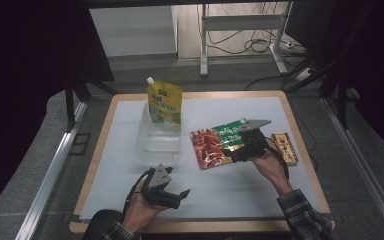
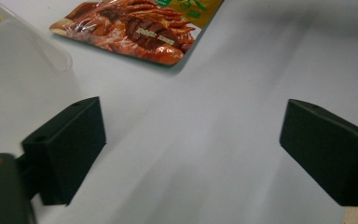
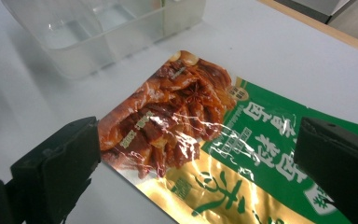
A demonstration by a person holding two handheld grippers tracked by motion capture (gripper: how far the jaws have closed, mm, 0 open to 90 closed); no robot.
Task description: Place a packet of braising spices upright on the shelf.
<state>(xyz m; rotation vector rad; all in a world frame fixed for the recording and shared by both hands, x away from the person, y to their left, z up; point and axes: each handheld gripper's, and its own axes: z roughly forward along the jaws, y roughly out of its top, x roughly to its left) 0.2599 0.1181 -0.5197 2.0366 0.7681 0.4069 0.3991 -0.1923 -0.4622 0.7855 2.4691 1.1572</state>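
At the near left of the desk (image 1: 130, 165) the left gripper (image 1: 180, 196) idles above the bare white mat, its jaws released with nothing between them. Just beyond it sits a clear plastic tub (image 1: 157, 140) with a yellow spouted pouch (image 1: 164, 104) standing in its far end. Right of the tub the red-and-green food packet (image 1: 215, 142) lies flat on the mat. The right gripper (image 1: 232, 155) hangs over the packet's near right part, jaws released and straddling it, not yet pinching. This looks like the reach-to-grasp step; next the jaws must drop onto the packet's edge, clench, then carry it left to the tub. A small red box (image 1: 285, 148) lies at the far right.
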